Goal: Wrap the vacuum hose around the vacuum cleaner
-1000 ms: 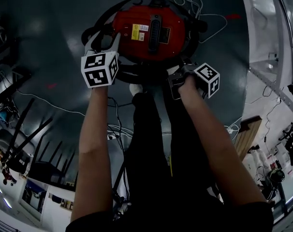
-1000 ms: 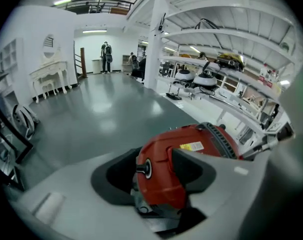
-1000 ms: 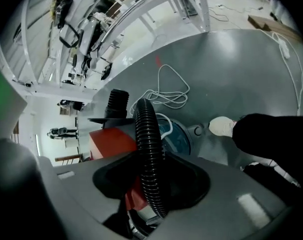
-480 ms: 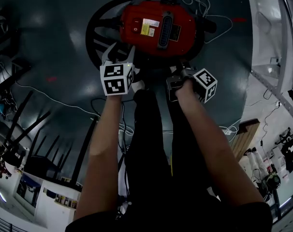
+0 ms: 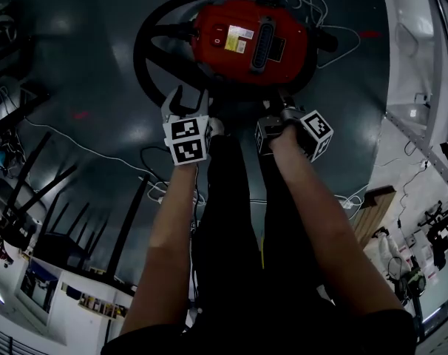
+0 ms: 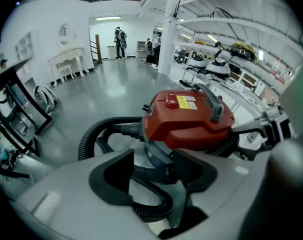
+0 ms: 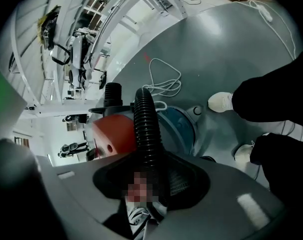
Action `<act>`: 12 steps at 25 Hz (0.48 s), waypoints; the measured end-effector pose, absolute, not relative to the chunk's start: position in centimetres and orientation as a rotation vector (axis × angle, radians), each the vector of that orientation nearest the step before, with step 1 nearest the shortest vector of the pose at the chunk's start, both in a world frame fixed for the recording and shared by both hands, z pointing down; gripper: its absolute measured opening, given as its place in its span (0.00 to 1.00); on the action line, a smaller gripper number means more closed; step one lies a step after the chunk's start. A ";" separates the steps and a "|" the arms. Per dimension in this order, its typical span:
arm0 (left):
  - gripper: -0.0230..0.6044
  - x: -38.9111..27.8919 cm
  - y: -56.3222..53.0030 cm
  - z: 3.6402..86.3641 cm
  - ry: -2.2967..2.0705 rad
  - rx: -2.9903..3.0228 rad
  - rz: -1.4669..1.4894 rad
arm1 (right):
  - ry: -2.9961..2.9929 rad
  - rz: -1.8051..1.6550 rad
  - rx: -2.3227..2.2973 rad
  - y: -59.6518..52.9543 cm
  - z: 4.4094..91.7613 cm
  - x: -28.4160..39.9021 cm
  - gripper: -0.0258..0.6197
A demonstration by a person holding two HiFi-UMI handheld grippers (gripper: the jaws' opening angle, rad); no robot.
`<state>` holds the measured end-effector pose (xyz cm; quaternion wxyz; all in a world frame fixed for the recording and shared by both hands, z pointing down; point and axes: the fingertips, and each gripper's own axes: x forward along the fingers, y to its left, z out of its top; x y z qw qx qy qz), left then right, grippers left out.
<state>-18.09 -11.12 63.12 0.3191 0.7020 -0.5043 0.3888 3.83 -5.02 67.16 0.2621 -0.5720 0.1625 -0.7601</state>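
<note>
The black ribbed plastic hose (image 5: pixel 146 50), looped on the floor round the red canister vacuum cleaner (image 5: pixel 250 39), is judged light, springy and easily gripped across its ribs, as clamped by the right gripper (image 7: pixel 150 176), while a bend is seen untouched between the just-widened jaws of the left gripper (image 6: pixel 154 171).

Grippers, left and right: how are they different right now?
The right gripper is clamped on the black hose. The left gripper has jaws that have just been opening, and the hose in their gap is not pinched. The left gripper is at the near left of the vacuum cleaner, the right gripper at its near right. Both point down toward it.
</note>
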 end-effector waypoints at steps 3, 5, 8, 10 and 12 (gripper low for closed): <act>0.44 -22.0 -11.3 62.9 -1.462 1.729 0.960 | 0.443 -2.049 -1.536 -5.1 67.0 3.6 0.30; 0.44 -23.1 -11.2 63.6 -1.446 1.666 0.890 | 0.443 -2.039 -1.535 -5.1 67.0 3.6 0.30; 0.44 -22.5 -10.9 65.0 -1.363 1.654 0.877 | 0.454 -2.019 -1.527 -5.1 67.0 3.3 0.30; 0.44 -21.1 -10.2 66.2 -1.300 1.650 0.888 | 0.456 -2.008 -1.514 -5.1 66.9 2.9 0.30; 0.44 -19.7 -9.3 67.3 -1.258 1.599 0.844 | 0.450 -2.005 -1.495 -5.0 66.8 2.5 0.30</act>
